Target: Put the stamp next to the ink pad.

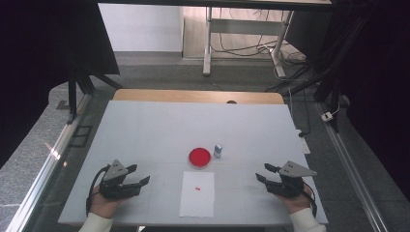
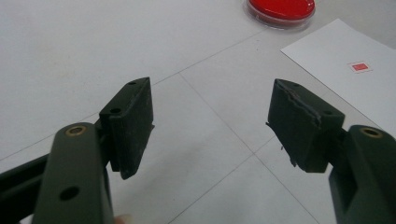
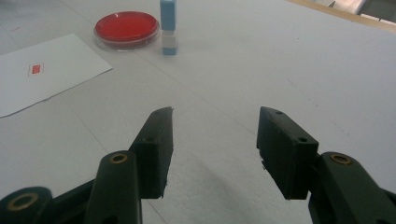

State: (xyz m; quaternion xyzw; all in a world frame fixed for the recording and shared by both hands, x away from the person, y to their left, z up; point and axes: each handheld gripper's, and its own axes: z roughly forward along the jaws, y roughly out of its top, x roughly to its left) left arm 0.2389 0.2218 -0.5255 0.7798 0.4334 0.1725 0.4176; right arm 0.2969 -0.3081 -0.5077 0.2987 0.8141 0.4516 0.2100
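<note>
On the white table, a shallow round clear dish filled with red sits near the middle, with a small blue-and-white upright vial just beside it and a white paper sheet bearing a small red mark lying just in front of the dish. The left gripper rests at the near left of the table and the right gripper at the near right, both well apart from the dish. Each gripper's jaws stand apart with nothing between them.

The high view looks forward and down over the whole white table. Each gripper view sits low and close, facing inward; both share the round red dish and white paper sheet.
</note>
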